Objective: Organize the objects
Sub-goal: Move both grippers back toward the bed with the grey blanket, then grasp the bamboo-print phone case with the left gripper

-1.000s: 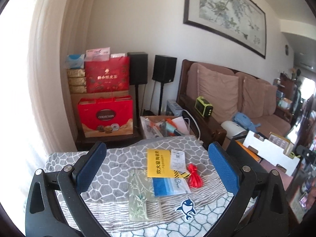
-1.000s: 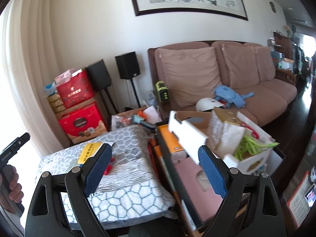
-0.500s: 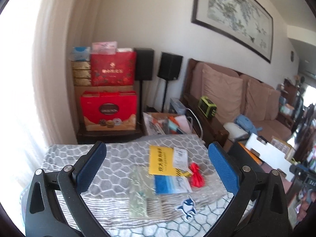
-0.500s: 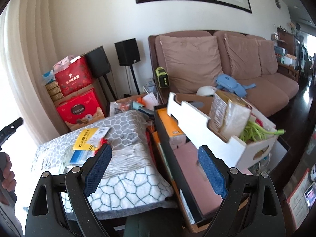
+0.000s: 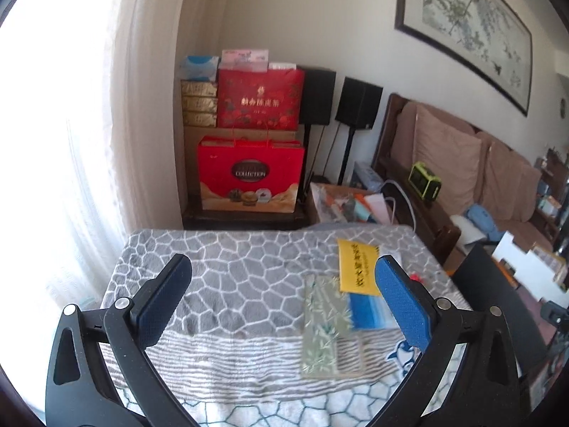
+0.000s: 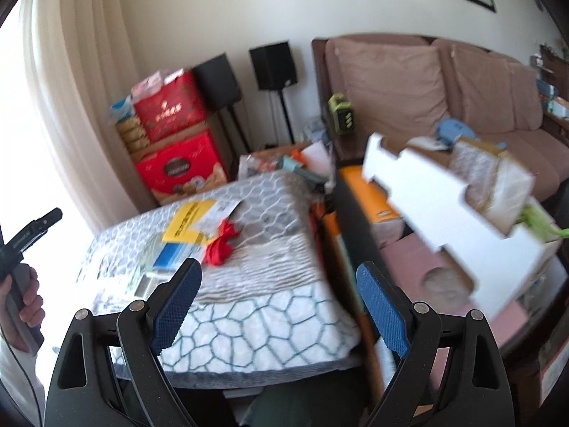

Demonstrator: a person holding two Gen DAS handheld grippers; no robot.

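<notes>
Your left gripper point(image 5: 284, 295) and right gripper point(image 6: 279, 302) both gape wide, holding nothing, above the blanket point(image 5: 231, 277). The yellow packet point(image 5: 355, 267), blue packet point(image 5: 366, 311), green card point(image 5: 325, 320) and red string point(image 6: 222, 240) lie clustered there.

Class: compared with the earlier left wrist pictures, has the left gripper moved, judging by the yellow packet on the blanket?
Yes. The left gripper has swung left: the yellow packet, once centred between its fingers, now lies beside the right finger.

Left gripper point(image 5: 282, 293) now nearer the grey blanket point(image 5: 231, 270), yellow packet point(image 5: 355, 267) shifted toward its right finger, right gripper point(image 6: 277, 306) swung left, red bundle point(image 6: 222, 242) now just ahead
</notes>
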